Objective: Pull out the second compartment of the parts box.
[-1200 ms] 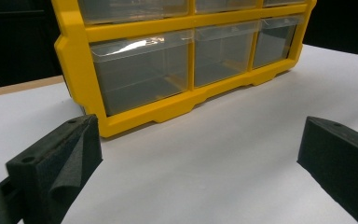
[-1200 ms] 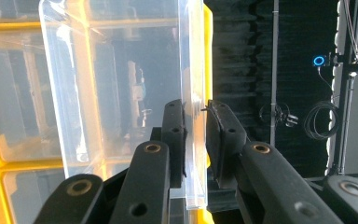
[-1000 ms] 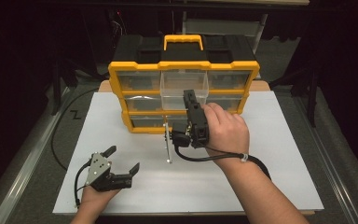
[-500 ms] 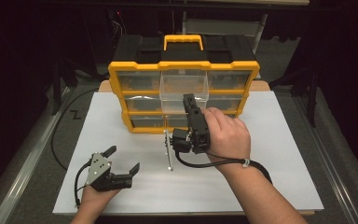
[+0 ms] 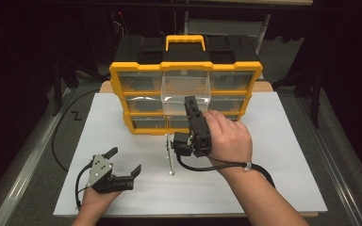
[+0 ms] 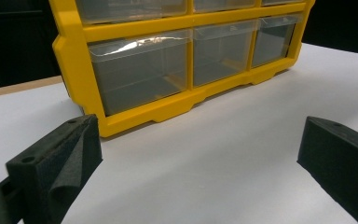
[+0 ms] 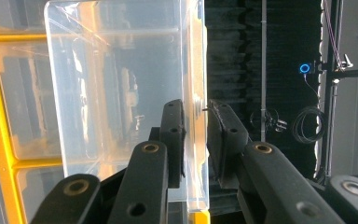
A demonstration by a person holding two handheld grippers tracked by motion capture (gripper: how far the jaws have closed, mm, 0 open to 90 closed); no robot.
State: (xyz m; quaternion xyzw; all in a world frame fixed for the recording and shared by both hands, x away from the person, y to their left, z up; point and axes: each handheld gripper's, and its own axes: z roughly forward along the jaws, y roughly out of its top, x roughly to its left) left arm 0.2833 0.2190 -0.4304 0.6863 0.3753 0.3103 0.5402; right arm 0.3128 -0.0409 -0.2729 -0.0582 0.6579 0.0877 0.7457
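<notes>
Work in hand: pulling a clear drawer (image 5: 185,89) out of the yellow parts organizer (image 5: 118,89) at centre of the high view. The drawer is the top-row middle one; it sticks out well fwd of the organizer's front face, toward the person, while the other drawers sit flush. So the pull looks mostly done, but its back end still seems inside the slot, not free yet.

Right gripper (image 7: 196,109), centre of the high view, reaches up at the drawer's front. In the right gripper view its fingers (image 7: 172,135) sit either side of the drawer's clear front wall, closed in on it, wall pinched between the pads. Grip looks narrow, near the wall's edge.

Left gripper (image 5: 122,165) rests lower left of the high view on the white worktop (image 5: 287,155), well apart from the organizer. Its fingers (image 6: 60,158) are spread wide, nothing between them; in the left gripper view the organizer's bottom-row drawers lie ahead.

A thin metal rod-like item (image 5: 168,157) lies on the worktop just below the organizer, centre frame; can't tell what it is.

Left to do, by my read: finish sliding the drawer clear and set it down on the worktop, or load it. Drawer looks empty, though glare makes that hard to confirm.
</notes>
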